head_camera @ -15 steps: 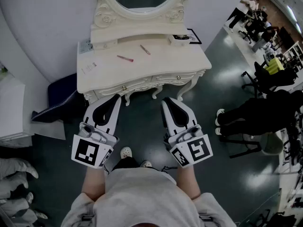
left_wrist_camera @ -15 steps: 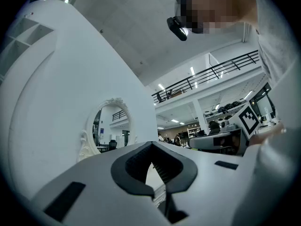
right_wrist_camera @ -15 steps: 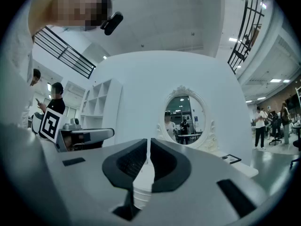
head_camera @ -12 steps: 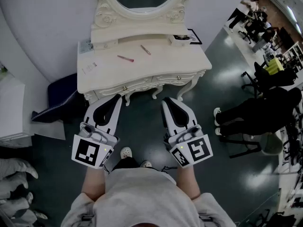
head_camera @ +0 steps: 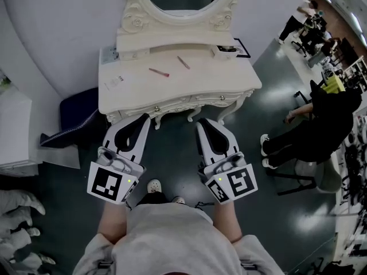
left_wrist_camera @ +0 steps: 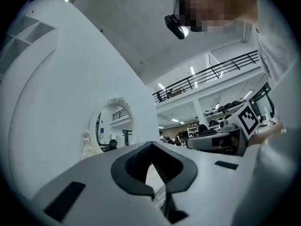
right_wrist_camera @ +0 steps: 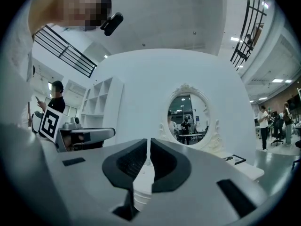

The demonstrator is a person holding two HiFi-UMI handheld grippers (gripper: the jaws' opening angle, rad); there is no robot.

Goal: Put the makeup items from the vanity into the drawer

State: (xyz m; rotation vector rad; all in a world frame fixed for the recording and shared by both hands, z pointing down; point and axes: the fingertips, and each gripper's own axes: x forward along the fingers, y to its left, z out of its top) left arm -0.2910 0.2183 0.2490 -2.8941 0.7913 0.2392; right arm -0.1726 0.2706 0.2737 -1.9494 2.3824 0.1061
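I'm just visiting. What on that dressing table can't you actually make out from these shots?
The slim pink stick and paler slim stick on the cream carved vanity: head view, too small to tell what makeup they are.
The small white tray at back right: head view, contents too small.
The drawers: head view, shut, insides hidden.
Both sticks in the left tool and right tool views: hidden behind the tools' grey bodies.
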